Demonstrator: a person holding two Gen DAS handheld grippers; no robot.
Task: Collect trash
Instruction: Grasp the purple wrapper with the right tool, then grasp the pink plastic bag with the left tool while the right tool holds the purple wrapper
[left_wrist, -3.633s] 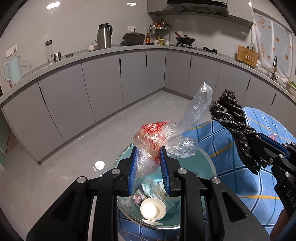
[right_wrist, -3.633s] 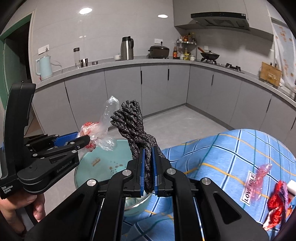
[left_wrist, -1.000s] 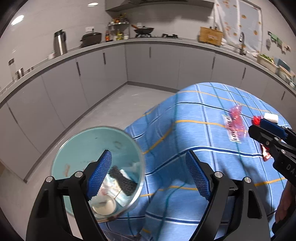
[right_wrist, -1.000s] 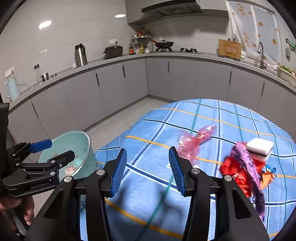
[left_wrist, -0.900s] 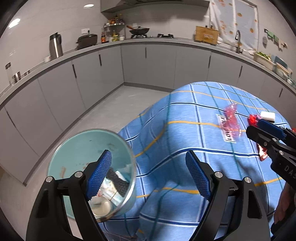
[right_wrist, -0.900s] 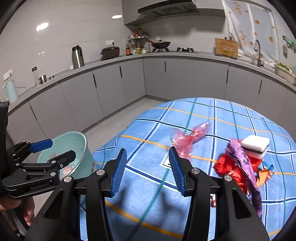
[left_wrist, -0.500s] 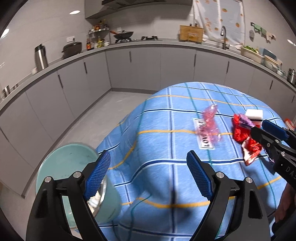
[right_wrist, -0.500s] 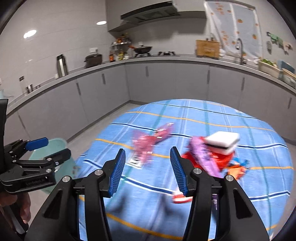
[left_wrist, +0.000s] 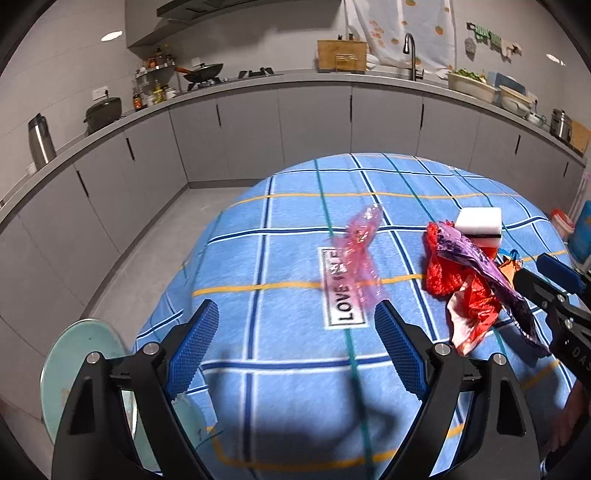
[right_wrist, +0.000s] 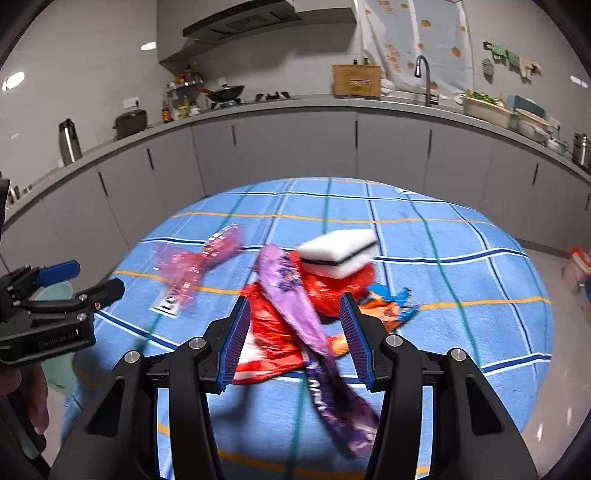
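A pink plastic wrapper (left_wrist: 356, 254) lies on the blue checked tablecloth (left_wrist: 288, 354), partly over a "LOVE" label. To its right is a heap of red wrappers (left_wrist: 461, 288) with a long purple wrapper (left_wrist: 491, 269) across it and a white sponge (left_wrist: 478, 223) behind. My left gripper (left_wrist: 295, 347) is open and empty, short of the pink wrapper. My right gripper (right_wrist: 293, 334) is open, its jaws on either side of the purple wrapper (right_wrist: 295, 306) and red wrappers (right_wrist: 269, 332), just above them. The teal trash bin (left_wrist: 74, 369) is at lower left.
An orange and blue wrapper (right_wrist: 391, 306) lies right of the red heap. Grey kitchen cabinets (left_wrist: 314, 122) and a counter ring the table. The table edge drops to the grey floor (left_wrist: 155, 258) on the left. A red container (right_wrist: 576, 266) stands on the floor at right.
Both grippers let go of their trash over the bin, opened, and swung right from the bin to the table. The right gripper now hovers over the red and purple wrappers.
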